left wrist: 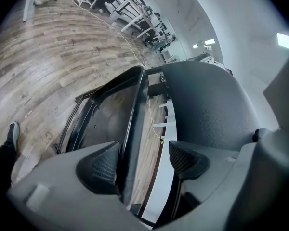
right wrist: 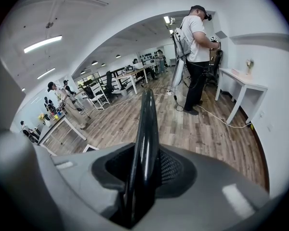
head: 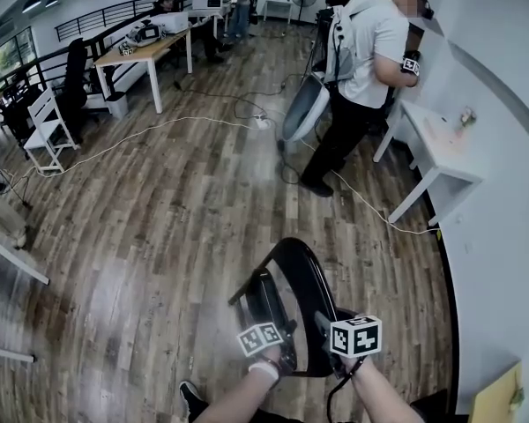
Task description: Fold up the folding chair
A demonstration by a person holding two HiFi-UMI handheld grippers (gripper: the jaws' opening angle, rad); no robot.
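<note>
The black folding chair point(head: 293, 280) stands on the wooden floor just in front of me, its seat tipped up close to the backrest. My right gripper point(head: 328, 326) is shut on the thin top edge of the backrest point(right wrist: 147, 124), which runs straight up between its pads point(right wrist: 176, 170). My left gripper point(head: 286, 355) is open at the seat. In the left gripper view the seat's rim point(left wrist: 135, 114) passes between the jaws, close against the left pad point(left wrist: 102, 166). The right pad point(left wrist: 185, 160) is free, and the backrest point(left wrist: 202, 105) fills the right side.
A person point(head: 361, 69) stands at a white desk point(head: 441, 161) by the right wall. A white cable point(head: 370, 205) snakes over the floor beyond the chair. A white chair point(head: 48, 130) and tables point(head: 145, 55) stand far left. My shoe point(head: 189, 399) is beside the chair.
</note>
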